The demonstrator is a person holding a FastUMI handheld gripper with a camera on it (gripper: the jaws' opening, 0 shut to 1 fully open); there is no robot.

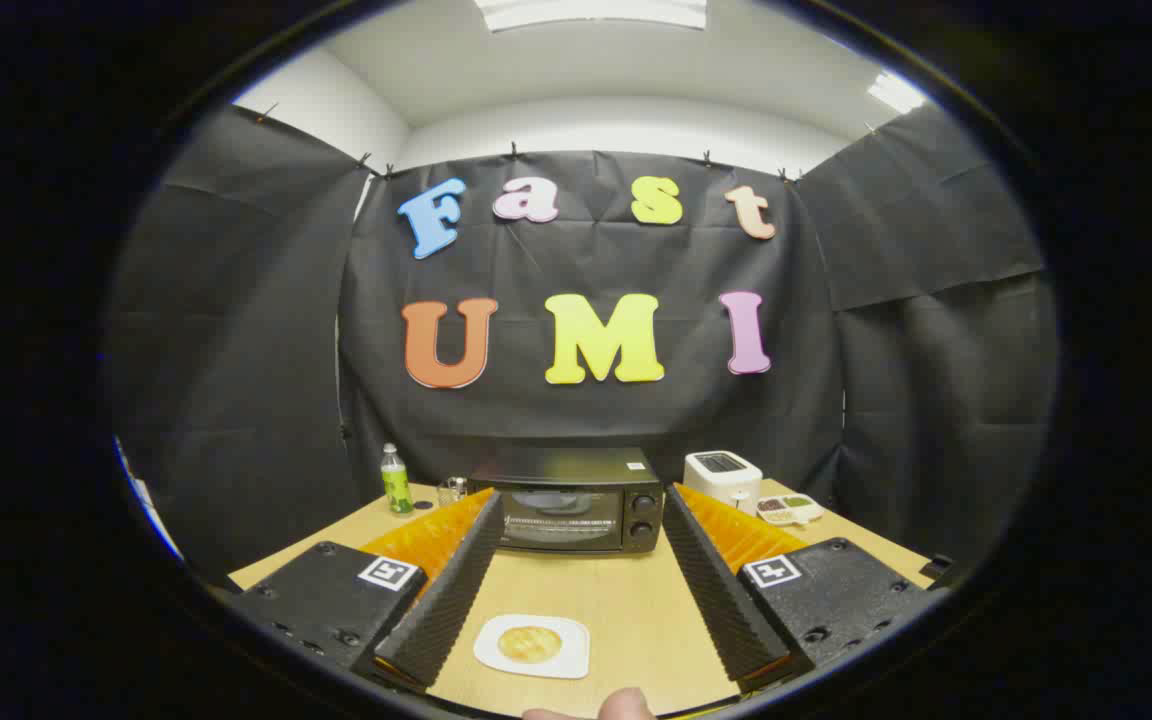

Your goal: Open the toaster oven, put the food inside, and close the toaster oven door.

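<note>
I see the toaster oven (568,512) straight ahead at the tabletop's (636,610) far edge, door shut. My gripper (580,520) hangs spread wide, empty. The food (529,644) lies between the fingers, nearer me.

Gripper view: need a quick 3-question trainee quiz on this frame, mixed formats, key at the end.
1. True or false: the toaster oven door is open.
2. Multiple choice: what lies on the white plate between the fingers of the gripper? A) a round golden food item B) a green bottle C) a glass
3. Fill in: the green bottle stands to the ___ of the toaster oven; the white toaster stands on the other side.

Key:
1. False. The door is closed.
2. A. The food sits on the plate on the wooden table, untouched, with the fingers spread wide.
3. Left.
</note>
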